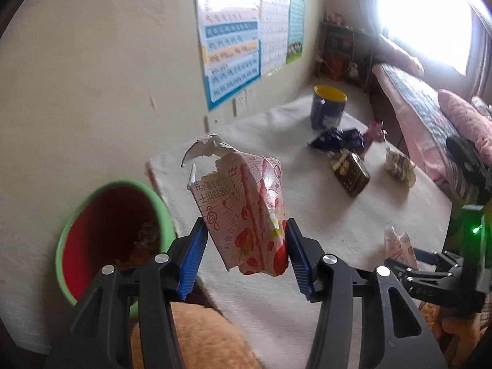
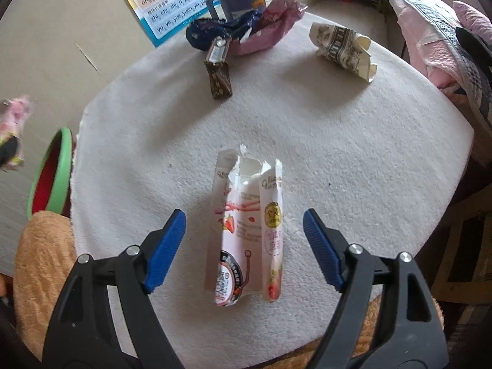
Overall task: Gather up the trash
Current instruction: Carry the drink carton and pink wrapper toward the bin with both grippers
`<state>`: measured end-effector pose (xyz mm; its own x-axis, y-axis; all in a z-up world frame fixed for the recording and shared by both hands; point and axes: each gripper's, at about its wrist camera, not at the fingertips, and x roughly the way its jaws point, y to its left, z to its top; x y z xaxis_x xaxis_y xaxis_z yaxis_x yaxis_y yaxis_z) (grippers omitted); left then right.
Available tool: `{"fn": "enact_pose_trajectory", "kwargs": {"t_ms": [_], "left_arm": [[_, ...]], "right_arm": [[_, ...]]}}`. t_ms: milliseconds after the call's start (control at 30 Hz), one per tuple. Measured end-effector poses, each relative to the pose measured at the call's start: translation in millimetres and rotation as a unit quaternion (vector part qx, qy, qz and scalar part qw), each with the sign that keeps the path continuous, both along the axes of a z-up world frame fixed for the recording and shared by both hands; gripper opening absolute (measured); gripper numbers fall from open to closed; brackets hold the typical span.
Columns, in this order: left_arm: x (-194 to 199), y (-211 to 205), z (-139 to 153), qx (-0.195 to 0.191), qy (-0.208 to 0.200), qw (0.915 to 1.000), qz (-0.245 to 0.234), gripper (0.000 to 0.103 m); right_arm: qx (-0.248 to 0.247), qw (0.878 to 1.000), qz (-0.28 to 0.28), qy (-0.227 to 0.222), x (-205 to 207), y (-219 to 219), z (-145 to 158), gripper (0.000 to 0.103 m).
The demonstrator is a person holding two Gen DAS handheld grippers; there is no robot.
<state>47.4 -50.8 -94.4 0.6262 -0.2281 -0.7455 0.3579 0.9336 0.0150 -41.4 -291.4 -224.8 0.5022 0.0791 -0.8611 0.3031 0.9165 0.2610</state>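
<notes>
A table (image 2: 338,160) covered in a white, nubbly cloth filled the frame. A torn pink strawberry box (image 2: 247,233) lay low at centre, a brown packet (image 2: 220,80) upper centre, crumpled printed paper (image 2: 344,50) upper right, and a dark mug (image 2: 241,0) with wrappers (image 2: 246,30) at top.

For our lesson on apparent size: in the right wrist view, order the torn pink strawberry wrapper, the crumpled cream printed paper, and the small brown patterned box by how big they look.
1. Torn pink strawberry wrapper, though nearest the camera.
2. Crumpled cream printed paper.
3. Small brown patterned box.
</notes>
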Motion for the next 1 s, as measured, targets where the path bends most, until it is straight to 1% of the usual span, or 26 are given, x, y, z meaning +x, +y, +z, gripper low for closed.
{"fn": "enact_pose_trajectory", "kwargs": {"t_ms": [200, 267, 333, 367, 433, 467, 567, 667, 833, 933, 1000], "left_arm": [[0, 26, 6, -0.019, -0.004, 0.9996, 0.023, 0.05], [0, 35, 6, -0.027, -0.003, 0.9992, 0.031, 0.05], [0, 41, 5, -0.032, -0.003, 0.9989, 0.035, 0.05], [0, 44, 5, -0.034, -0.003, 0.9987, 0.038, 0.05], [0, 52, 4, -0.04, -0.003, 0.9982, 0.044, 0.05], [1, 54, 3, -0.042, -0.002, 0.9981, 0.046, 0.05], [1, 61, 2, -0.047, -0.001, 0.9976, 0.051, 0.05], [0, 68, 1, -0.051, -0.002, 0.9972, 0.055, 0.05], [4, 75, -6, -0.054, 0.007, 0.9966, 0.062, 0.05], [5, 80, -8, -0.054, 0.007, 0.9963, 0.066, 0.05], [5, 82, -8, -0.053, 0.006, 0.9962, 0.068, 0.05]], "right_arm": [[-0.032, 0.999, 0.007, 0.025, 5, 11, -5, 0.077], [-0.041, 0.999, 0.01, 0.026, 4, 14, -4, 0.076], [-0.049, 0.998, 0.019, 0.026, 5, 18, -2, 0.065], [-0.05, 0.998, 0.025, 0.028, 5, 21, -1, 0.056], [-0.051, 0.997, 0.041, 0.03, 7, 29, -1, 0.046], [-0.053, 0.997, 0.046, 0.028, 8, 32, 1, 0.043], [-0.049, 0.997, 0.058, 0.019, 10, 41, 10, 0.043], [-0.045, 0.997, 0.06, 0.0, 10, 51, 27, 0.043], [-0.013, 0.998, 0.05, -0.034, 11, 63, 54, 0.043], [0.007, 0.998, 0.049, -0.041, 14, 70, 65, 0.043], [0.008, 0.997, 0.057, -0.046, 18, 79, 71, 0.043]]}}
